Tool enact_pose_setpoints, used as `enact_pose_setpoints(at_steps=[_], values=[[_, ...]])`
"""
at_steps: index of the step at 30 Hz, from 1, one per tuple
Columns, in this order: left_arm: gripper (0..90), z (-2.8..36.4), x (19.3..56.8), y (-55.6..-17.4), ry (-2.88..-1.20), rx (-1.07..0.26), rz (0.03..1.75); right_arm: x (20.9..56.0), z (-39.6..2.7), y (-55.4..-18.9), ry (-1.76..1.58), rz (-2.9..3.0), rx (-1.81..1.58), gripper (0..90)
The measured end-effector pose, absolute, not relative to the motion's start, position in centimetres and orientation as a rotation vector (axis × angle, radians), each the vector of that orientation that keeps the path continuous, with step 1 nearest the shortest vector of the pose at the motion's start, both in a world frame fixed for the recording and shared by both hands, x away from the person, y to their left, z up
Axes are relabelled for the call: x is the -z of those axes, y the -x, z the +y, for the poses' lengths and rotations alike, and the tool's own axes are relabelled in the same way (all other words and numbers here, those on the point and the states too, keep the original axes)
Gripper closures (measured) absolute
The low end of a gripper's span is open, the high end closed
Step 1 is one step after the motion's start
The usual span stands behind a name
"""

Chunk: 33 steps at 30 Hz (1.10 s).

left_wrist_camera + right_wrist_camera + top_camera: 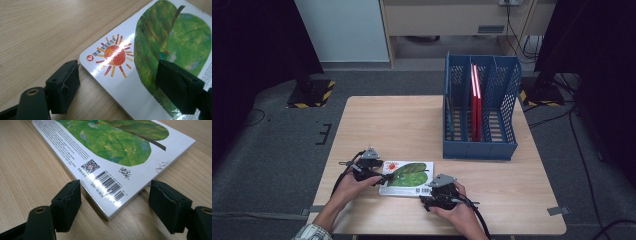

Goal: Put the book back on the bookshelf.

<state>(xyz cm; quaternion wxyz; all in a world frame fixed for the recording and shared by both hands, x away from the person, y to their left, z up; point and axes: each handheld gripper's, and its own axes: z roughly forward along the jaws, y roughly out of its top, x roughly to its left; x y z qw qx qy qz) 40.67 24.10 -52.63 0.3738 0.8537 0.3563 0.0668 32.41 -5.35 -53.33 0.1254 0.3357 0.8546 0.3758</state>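
the book (406, 178) lies flat, back cover up, near the front edge of the tabletop (412, 125), about midway along it. the left gripper (384, 176) is at the book's left end, jaws spread, one beside the corner with the sun and the other over the cover, not pinching. the right gripper (428, 199) sits at the front right corner by the barcode, jaws spread either side of that corner, gripping nothing. the blue rack (480, 147) stands at the back right of the tabletop, with a red book (476, 102) upright in its middle slot. judging by this, the work is at its start: no grip taken, and lifting and filing the book in the rack are left.
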Motion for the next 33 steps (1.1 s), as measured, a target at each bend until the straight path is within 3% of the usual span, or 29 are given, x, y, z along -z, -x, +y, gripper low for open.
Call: enact_pose_setpoints(at_steps=[6, 16, 22, 33], values=[[20.9, 24.0, 52.4, -41.3, -2.209, -0.159, 0.882, 53.3, -5.3, -32.4, -0.971, 2.495, -1.093, 24.9], [21.5, 24.3, 52.8, -41.4, -2.157, -0.146, 0.91, 53.5, -4.8, -32.3, -0.965, 2.506, -1.09, 13.6], [29.8, 24.3, 52.7, -41.3, -2.141, -0.164, 0.948, 53.8, -4.3, -32.2, -0.948, 2.502, -1.071, 7.4], [33.7, 24.3, 52.3, -41.3, -2.127, -0.169, 0.978, 53.9, -3.6, -32.2, -0.988, 2.486, -1.045, 1.4]])
